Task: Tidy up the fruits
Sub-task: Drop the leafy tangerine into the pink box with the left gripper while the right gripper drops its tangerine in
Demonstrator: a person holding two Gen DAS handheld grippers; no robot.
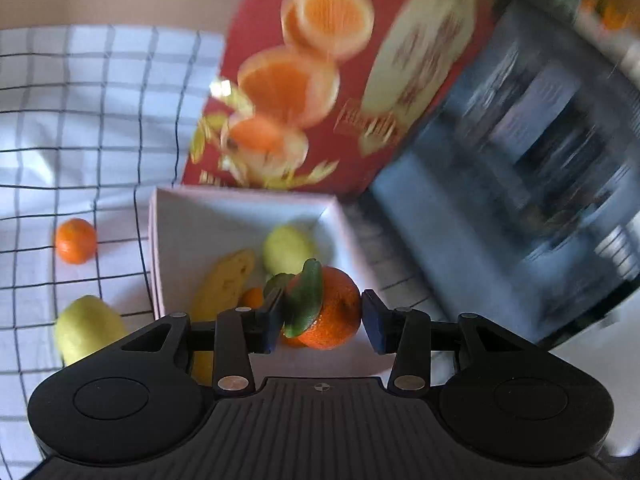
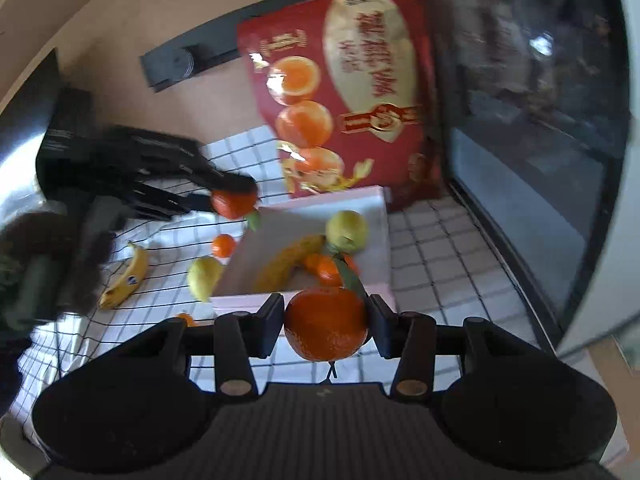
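My left gripper (image 1: 322,316) is shut on a leafy mandarin (image 1: 332,312) and holds it above the white box (image 1: 188,220); it also shows in the right wrist view (image 2: 234,200). My right gripper (image 2: 326,324) is shut on another mandarin (image 2: 326,328) at the box's near edge (image 2: 248,302). In the box lie a banana (image 2: 286,262), a green pear (image 2: 346,230) and a leafy mandarin (image 2: 326,268).
On the checked cloth (image 2: 440,248) left of the box lie a small mandarin (image 2: 223,245), a yellow pear (image 2: 204,276) and a banana (image 2: 124,276). A red printed fruit carton (image 2: 360,92) stands behind the box. A dark glass-fronted appliance (image 2: 540,120) is at the right.
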